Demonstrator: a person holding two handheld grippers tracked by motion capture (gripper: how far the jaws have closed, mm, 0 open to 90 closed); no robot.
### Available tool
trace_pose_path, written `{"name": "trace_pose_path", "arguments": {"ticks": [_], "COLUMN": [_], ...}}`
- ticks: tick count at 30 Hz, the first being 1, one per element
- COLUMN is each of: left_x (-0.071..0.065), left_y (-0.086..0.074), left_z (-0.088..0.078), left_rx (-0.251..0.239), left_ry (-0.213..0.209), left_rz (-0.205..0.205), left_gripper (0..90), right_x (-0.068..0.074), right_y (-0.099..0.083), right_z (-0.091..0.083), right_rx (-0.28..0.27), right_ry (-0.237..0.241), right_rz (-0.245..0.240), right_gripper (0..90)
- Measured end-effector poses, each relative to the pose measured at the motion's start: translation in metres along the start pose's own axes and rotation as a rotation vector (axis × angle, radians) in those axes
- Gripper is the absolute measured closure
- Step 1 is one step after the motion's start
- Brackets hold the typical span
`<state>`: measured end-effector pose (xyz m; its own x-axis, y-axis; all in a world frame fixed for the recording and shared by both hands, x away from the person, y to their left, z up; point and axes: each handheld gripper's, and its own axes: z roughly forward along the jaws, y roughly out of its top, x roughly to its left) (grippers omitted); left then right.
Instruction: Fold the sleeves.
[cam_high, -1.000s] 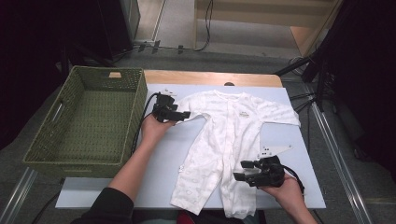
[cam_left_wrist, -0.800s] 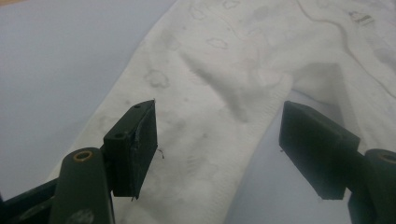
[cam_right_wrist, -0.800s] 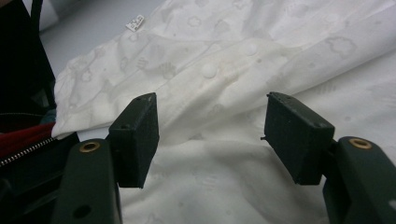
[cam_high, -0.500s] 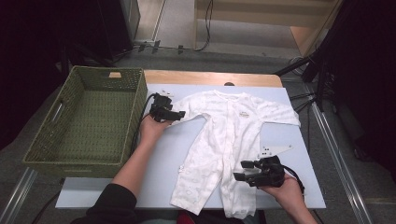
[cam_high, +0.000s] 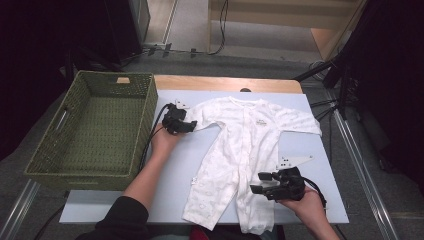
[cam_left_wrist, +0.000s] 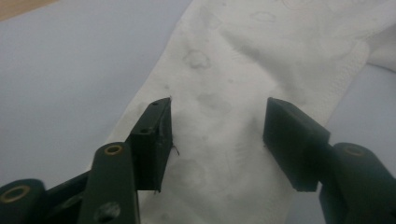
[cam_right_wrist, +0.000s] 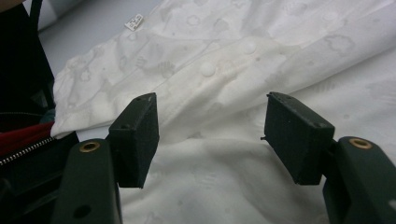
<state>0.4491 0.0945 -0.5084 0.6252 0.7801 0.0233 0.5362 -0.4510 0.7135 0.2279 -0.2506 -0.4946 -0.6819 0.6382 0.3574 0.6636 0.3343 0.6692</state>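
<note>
A white baby romper (cam_high: 245, 145) lies spread flat on the pale table (cam_high: 175, 170). My left gripper (cam_high: 192, 125) rests at the end of the romper's left sleeve (cam_left_wrist: 219, 79). Its jaws have just been closing. In the left gripper view (cam_left_wrist: 217, 116) they still stand apart, and the sleeve lies flat between them with the pads clear of it. My right gripper (cam_high: 261, 182) sits low over the romper's right leg (cam_right_wrist: 224, 186) near the table's front edge. It (cam_right_wrist: 212, 114) is open, with cloth and snap buttons (cam_right_wrist: 208, 70) beyond the jaws.
A green woven basket (cam_high: 145, 125) stands at the table's left, close to my left hand. A small label (cam_high: 194, 181) sticks out from the romper's left leg. Cables and stands lie on the floor beyond the table.
My left gripper has drawn back a little along the sleeve, and its jaws stand narrower than before. The right gripper has not moved.
</note>
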Motion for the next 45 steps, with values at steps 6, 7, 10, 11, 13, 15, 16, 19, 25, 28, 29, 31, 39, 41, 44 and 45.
{"name": "trace_pose_path", "arguments": {"ticks": [6, 7, 10, 11, 13, 15, 16, 19, 25, 28, 29, 31, 39, 41, 44, 45], "left_x": [-0.005, -0.006, -0.005, -0.005, -0.003, -0.003, -0.003, -0.003, 0.004, 0.009, 0.010, 0.010, 0.012, 0.013, 0.013, 0.012], "left_y": [0.001, 0.002, 0.002, 0.002, 0.002, 0.002, 0.003, 0.003, 0.005, 0.009, 0.009, 0.011, 0.018, 0.021, 0.024, 0.029], "left_z": [0.000, -0.001, -0.001, -0.001, -0.001, -0.001, -0.001, -0.001, -0.001, -0.001, -0.001, -0.002, -0.011, -0.014, -0.017, -0.021], "left_rx": [0.014, 0.016, 0.017, 0.016, 0.014, 0.014, 0.018, 0.019, 0.032, 0.053, 0.056, 0.057, 0.008, -0.006, -0.016, -0.024], "left_ry": [0.013, 0.013, 0.009, 0.010, 0.009, 0.009, -0.001, -0.010, -0.054, -0.078, -0.079, -0.082, -0.112, -0.130, -0.138, -0.140], "left_rz": [-0.017, -0.019, -0.041, -0.052, -0.074, -0.079, -0.076, -0.083, -0.146, -0.195, -0.200, -0.209, -0.250, -0.267, -0.269, -0.259], "left_gripper": [56.3, 59.4, 64.7, 68.0, 72.1, 76.4, 81.0, 88.4, 89.8, 89.9, 89.9, 89.9, 89.9, 89.9, 89.9, 89.9], "right_x": [0.000, 0.000, 0.000, 0.001, 0.001, 0.001, 0.001, 0.000, 0.000, 0.000, 0.000, 0.000, -0.001, -0.001, -0.001, -0.001], "right_y": [0.000, 0.000, 0.000, 0.000, 0.000, 0.001, 0.001, 0.001, 0.000, 0.000, 0.000, 0.000, 0.000, 0.000, 0.000, 0.000], "right_z": [0.000, 0.000, 0.001, 0.001, 0.001, 0.001, 0.001, 0.002, 0.001, 0.001, 0.001, 0.000, 0.000, 0.000, 0.000, 0.000], "right_rx": [-0.001, 0.000, 0.001, 0.001, 0.003, 0.004, 0.005, 0.007, 0.006, 0.006, 0.004, 0.001, -0.002, -0.003, -0.003, -0.004], "right_ry": [-0.001, -0.002, -0.002, -0.003, -0.003, -0.004, -0.004, -0.005, -0.004, -0.005, -0.004, -0.005, -0.007, -0.007, -0.009, -0.010], "right_rz": [-0.002, -0.002, -0.002, -0.002, -0.004, -0.004, -0.004, -0.004, -0.002, 0.004, 0.005, 0.007, 0.007, 0.007, 0.007, 0.005], "right_gripper": [33.7, 33.7, 33.8, 33.7, 33.7, 33.7, 33.7, 33.7, 33.7, 33.7, 33.7, 33.8, 33.8, 33.8, 33.8, 33.8]}}
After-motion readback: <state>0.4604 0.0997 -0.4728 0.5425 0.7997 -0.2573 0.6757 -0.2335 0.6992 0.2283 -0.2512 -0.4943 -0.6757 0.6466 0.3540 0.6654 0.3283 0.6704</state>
